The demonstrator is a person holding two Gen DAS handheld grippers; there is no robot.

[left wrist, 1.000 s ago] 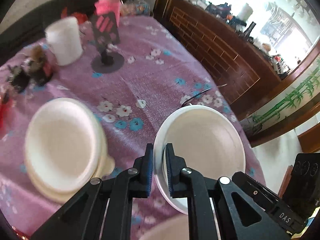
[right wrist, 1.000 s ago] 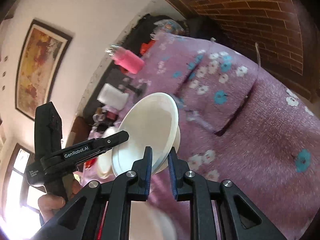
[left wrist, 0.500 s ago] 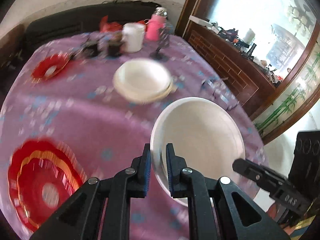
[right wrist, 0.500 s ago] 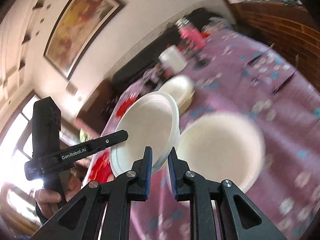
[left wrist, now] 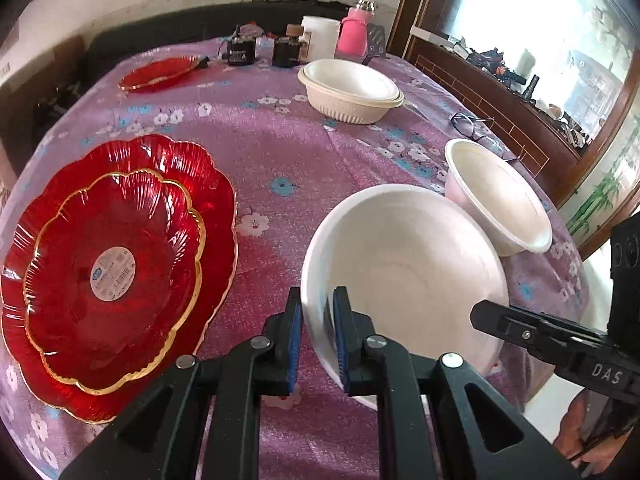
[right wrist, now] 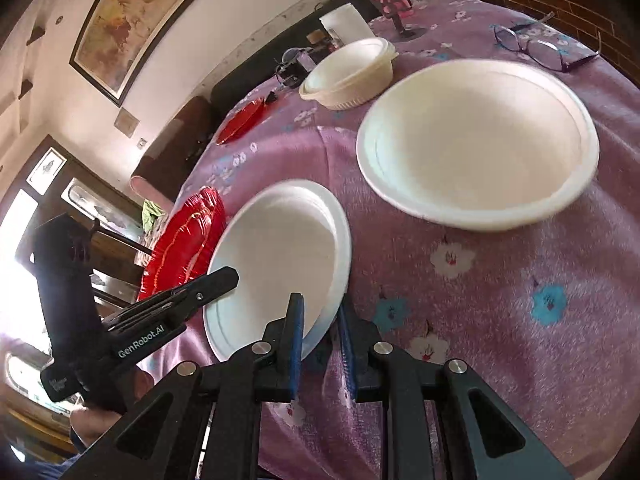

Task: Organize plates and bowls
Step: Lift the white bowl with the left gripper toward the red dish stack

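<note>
1. The left gripper (left wrist: 316,330) is closed to a narrow gap over the near rim of a tilted white bowl (left wrist: 404,276), which is held above the purple floral tablecloth (left wrist: 280,152).
2. The right gripper (right wrist: 320,332) is seen with its blue pads either side of the same bowl's (right wrist: 280,256) rim; the left pad touches the rim, but contact at the right pad cannot be confirmed from this view.
3. A second white bowl (left wrist: 500,196) is found just beyond the held one, apparently resting on the cloth.
4. Two nested cream bowls (left wrist: 352,90) are located towards the far side of the table.
5. Two stacked red plates (left wrist: 112,268) are recorded to the left, and a single red plate (left wrist: 158,73) farther back.
6. Spectacles (right wrist: 536,46) are noted on the cloth near the table's right edge.
</note>
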